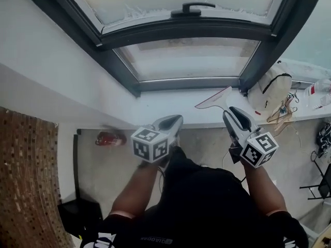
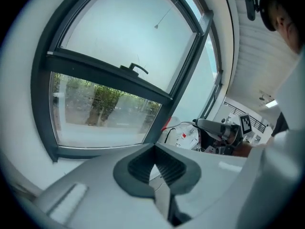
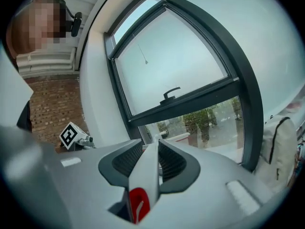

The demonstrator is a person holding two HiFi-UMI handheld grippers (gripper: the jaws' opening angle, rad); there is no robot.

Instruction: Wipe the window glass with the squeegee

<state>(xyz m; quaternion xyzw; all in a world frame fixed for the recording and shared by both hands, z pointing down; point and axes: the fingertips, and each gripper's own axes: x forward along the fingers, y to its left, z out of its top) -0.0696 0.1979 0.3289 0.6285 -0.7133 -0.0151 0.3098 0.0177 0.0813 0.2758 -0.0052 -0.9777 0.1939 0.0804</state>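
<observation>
Dark-framed window, clear lower glass pane (image 1: 186, 61): hazy, and this fits either a pane awaiting strokes or one between strokes.
White sill (image 1: 155, 110): runs beneath the pane.
Left gripper (image 1: 173, 121): jaws closed together with nothing between them.
Right gripper (image 1: 231, 113): jaws clamp the white, red-tabbed plastic squeegee (image 1: 216, 98).
Only the head view shows the blade off the glass, over the sill to the right. Only the right gripper view shows the clamped handle.

In the head view the squeegee (image 1: 214, 99) has its handle hidden inside the right hand-held gripper (image 1: 230, 113). A red thing (image 1: 107, 137) at 9 o'clock is too blurred to name.
</observation>
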